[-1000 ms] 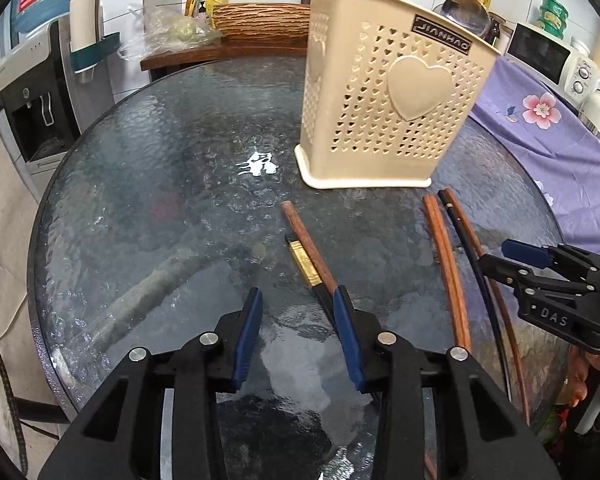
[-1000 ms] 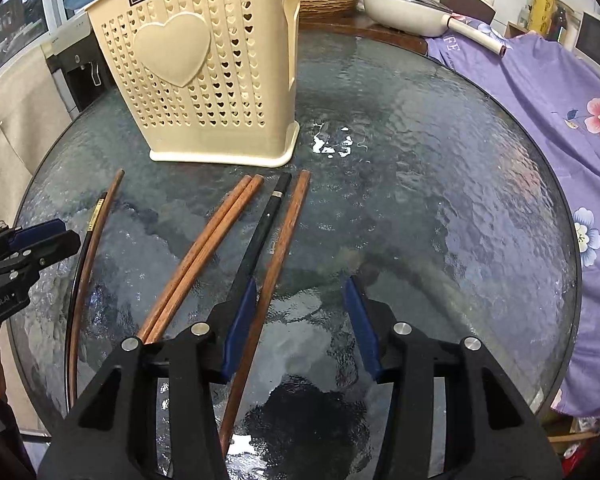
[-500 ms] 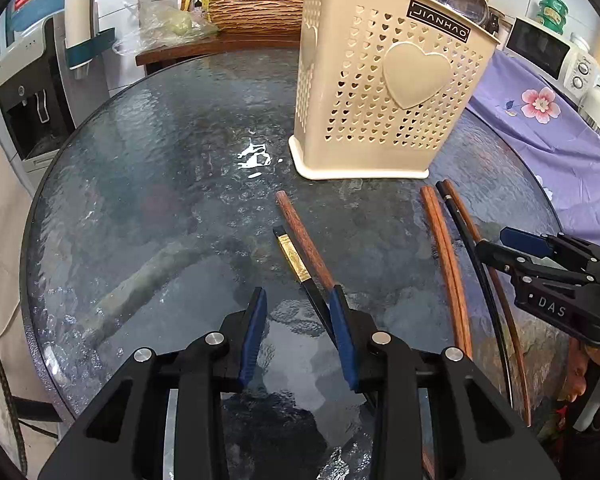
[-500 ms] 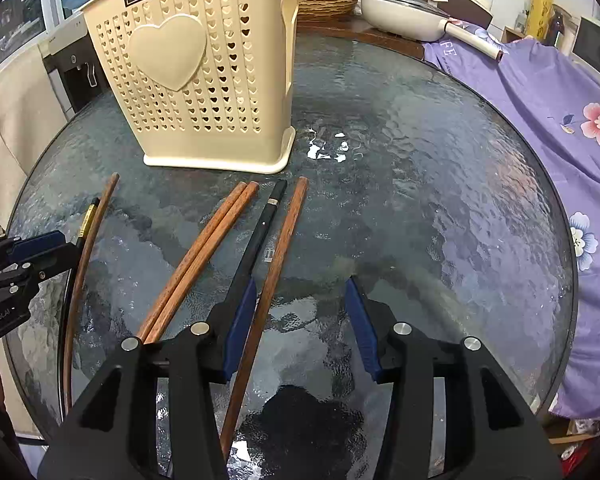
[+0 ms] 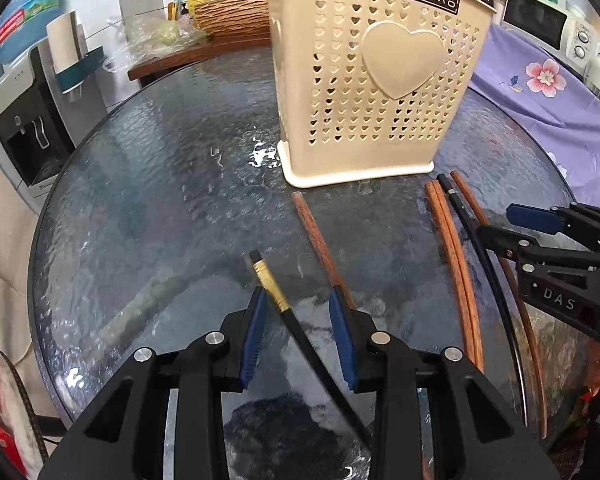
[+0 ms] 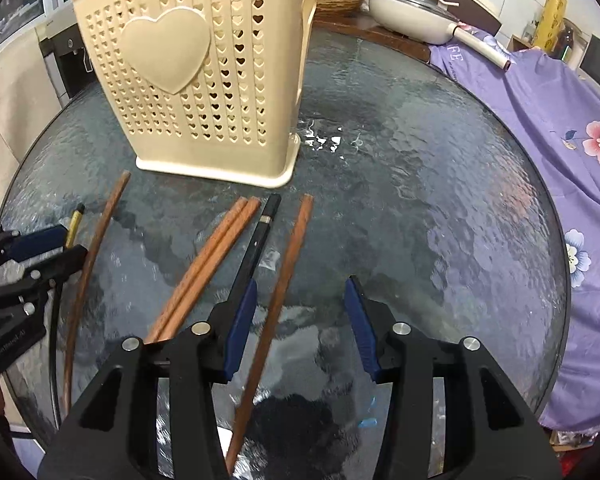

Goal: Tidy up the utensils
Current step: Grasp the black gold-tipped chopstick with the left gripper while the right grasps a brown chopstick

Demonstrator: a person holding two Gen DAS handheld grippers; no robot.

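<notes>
Left gripper (image 5: 298,312) is low over the round glass surface (image 5: 160,184), jaws apart and just been closing. The black chopstick with the gold band (image 5: 269,285) runs between its blue pads, lying flat on the glass; pads don't look pressed on it, so nothing is clamped. A brown wooden chopstick (image 5: 318,240) lies just beside it, passing under the gripper's right finger (image 5: 342,340).

Right gripper (image 6: 300,320) also released, jaws wider and just been closing a bit. One brown chopstick (image 6: 286,276) lies between its pads, nearer the left pad, flat on the glass and not pinched. A black chopstick with a silver ring (image 6: 260,236) runs up to and under the left finger (image 6: 240,328). A pair of brown chopsticks (image 6: 212,252) lies touching side by side to the left of that.

The cream perforated utensil basket (image 6: 188,80), heart on the front and "JIANHAO" label, stands upright on the surface beyond the chopstick tips, near but not touching them. All chopsticks are on the glass; can't see inside the basket.

Off the surface: purple floral cloth (image 6: 560,112) to the right, a white pan (image 6: 412,16) and a woven basket (image 5: 232,14) behind.
</notes>
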